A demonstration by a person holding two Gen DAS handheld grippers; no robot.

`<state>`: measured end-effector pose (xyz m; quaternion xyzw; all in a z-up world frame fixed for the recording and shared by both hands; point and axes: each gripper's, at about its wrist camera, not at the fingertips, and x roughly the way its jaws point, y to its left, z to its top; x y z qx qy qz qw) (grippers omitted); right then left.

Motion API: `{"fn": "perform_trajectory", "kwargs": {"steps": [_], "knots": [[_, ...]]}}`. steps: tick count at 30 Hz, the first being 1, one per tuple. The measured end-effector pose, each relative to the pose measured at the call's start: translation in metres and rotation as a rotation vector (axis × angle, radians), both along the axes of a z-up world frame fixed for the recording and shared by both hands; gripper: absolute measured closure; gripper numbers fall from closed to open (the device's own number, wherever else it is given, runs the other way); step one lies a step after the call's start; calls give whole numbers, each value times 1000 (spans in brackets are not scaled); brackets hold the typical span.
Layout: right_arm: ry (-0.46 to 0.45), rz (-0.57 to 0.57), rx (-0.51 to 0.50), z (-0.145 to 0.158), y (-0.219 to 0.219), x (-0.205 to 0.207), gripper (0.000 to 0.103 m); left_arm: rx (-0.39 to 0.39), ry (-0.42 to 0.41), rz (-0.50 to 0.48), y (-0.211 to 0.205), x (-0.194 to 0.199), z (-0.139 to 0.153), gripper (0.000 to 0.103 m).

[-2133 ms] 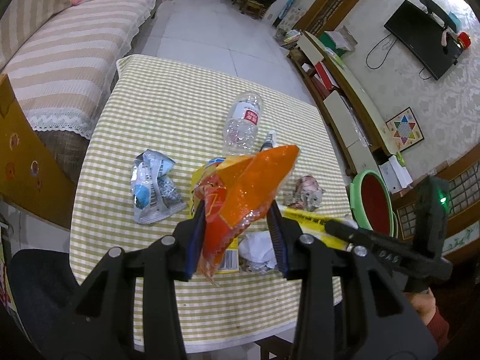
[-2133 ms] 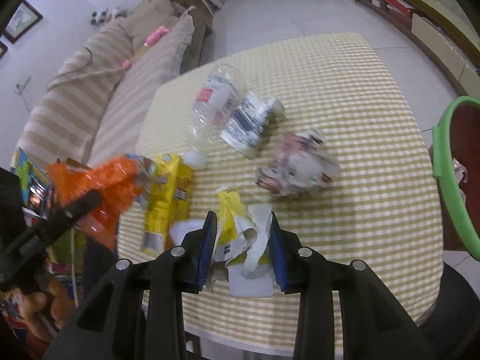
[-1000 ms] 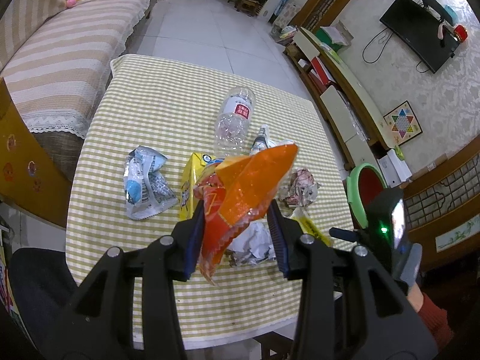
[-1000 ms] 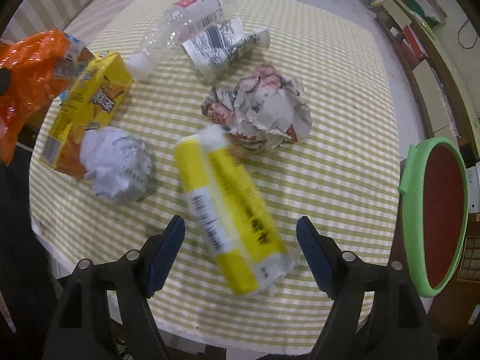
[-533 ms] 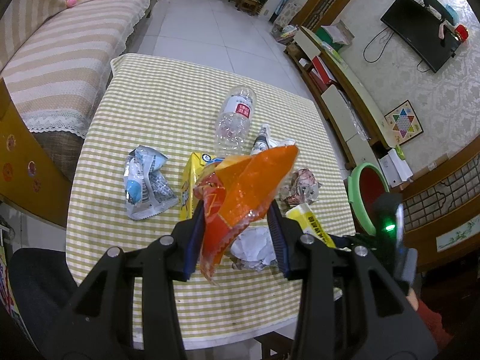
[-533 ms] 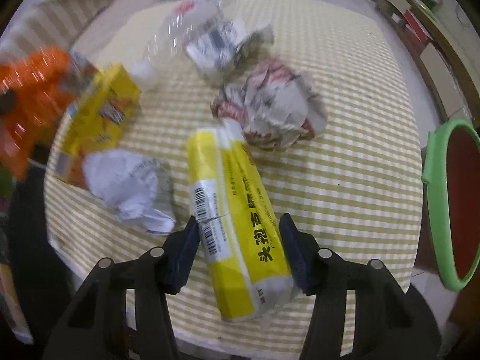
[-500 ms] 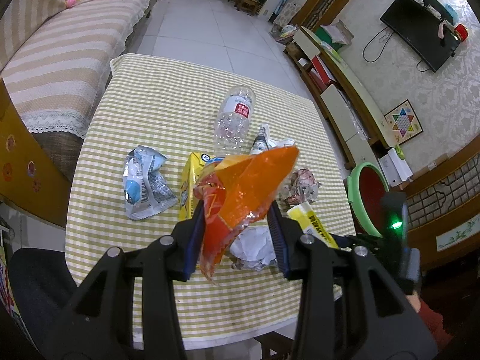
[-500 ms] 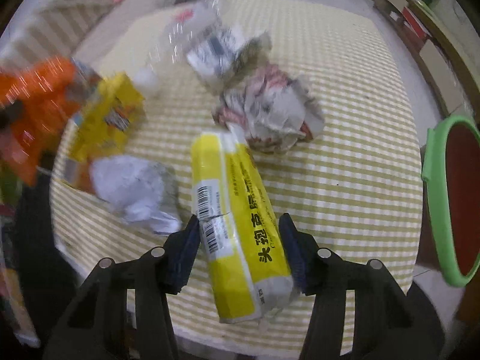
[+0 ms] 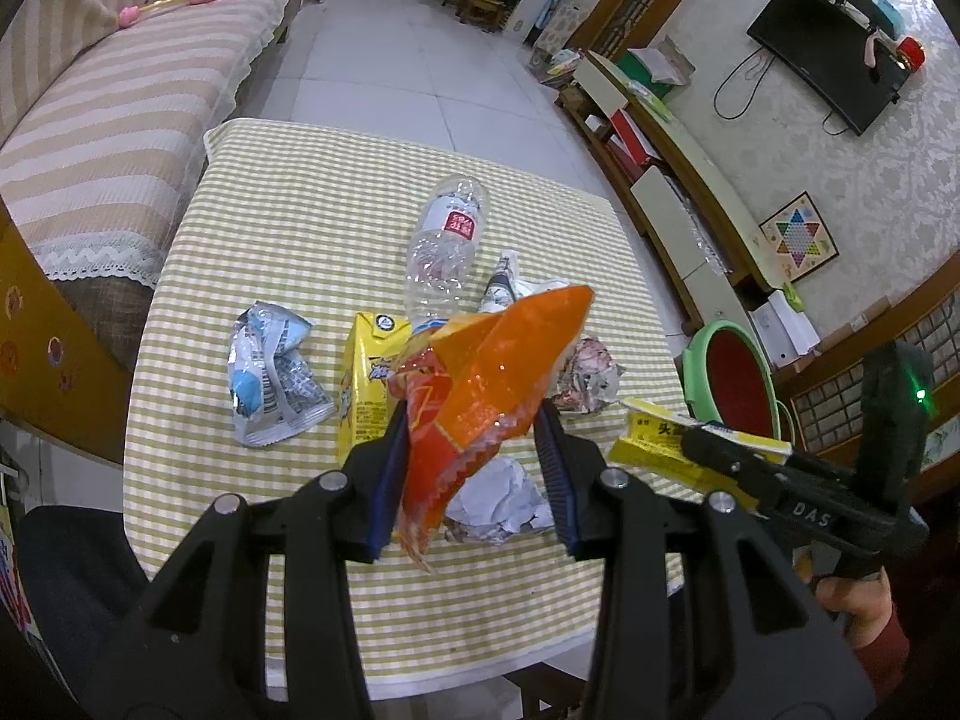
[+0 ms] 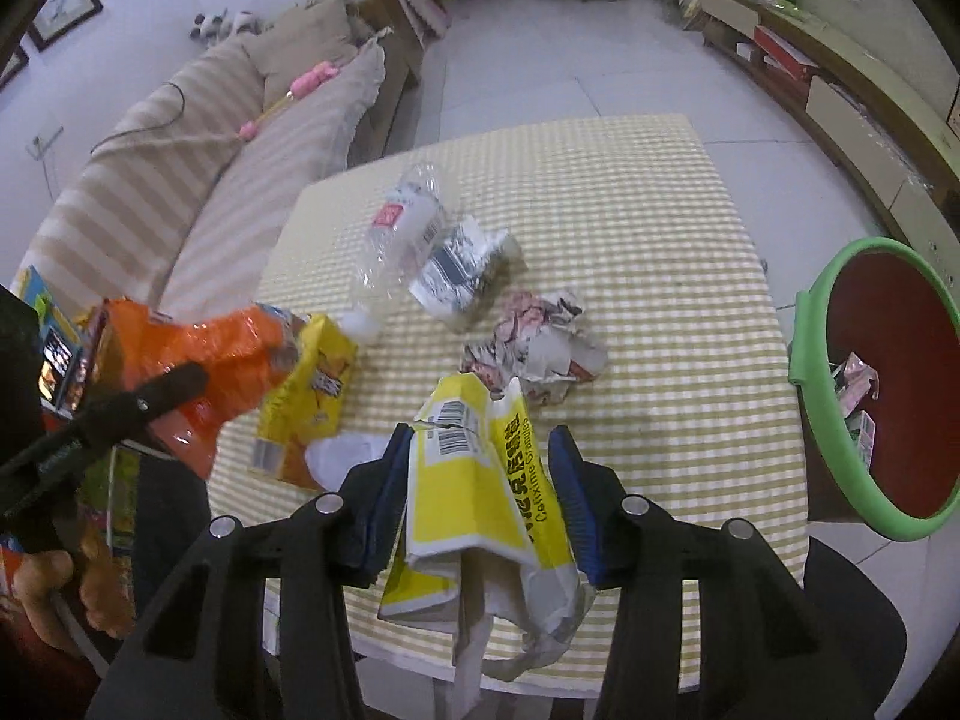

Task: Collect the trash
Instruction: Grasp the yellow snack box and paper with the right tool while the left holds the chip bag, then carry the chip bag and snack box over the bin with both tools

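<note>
Far half of table (image 9: 312, 192) lay bare; near half crowded by bottle (image 9: 447, 240), yellow carton (image 9: 363, 384), paper balls (image 9: 585, 375); bin (image 10: 888, 396) just beside table's edge.

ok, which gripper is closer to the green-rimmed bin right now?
Right. The right gripper, closing on the yellow packet, is at the table corner beside the green-rimmed bin. The left gripper, shut on the orange wrapper, is farther across the table.

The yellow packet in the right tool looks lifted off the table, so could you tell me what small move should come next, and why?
Probably swing the right tool toward the green-rimmed bin. Its jaws are closing on the yellow packet, which hangs clear of the checked table, and the bin stands open just beyond the table's edge.
</note>
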<state>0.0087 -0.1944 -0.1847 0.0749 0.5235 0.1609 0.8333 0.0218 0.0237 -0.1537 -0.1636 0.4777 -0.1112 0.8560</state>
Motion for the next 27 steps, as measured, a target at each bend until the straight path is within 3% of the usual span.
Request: {"fn": "perform_trajectory", "kwargs": {"steps": [27], "knots": [[-53,-153,88,28,-56,-11,58,23,-53,-132,-58,15,20,65]]}}
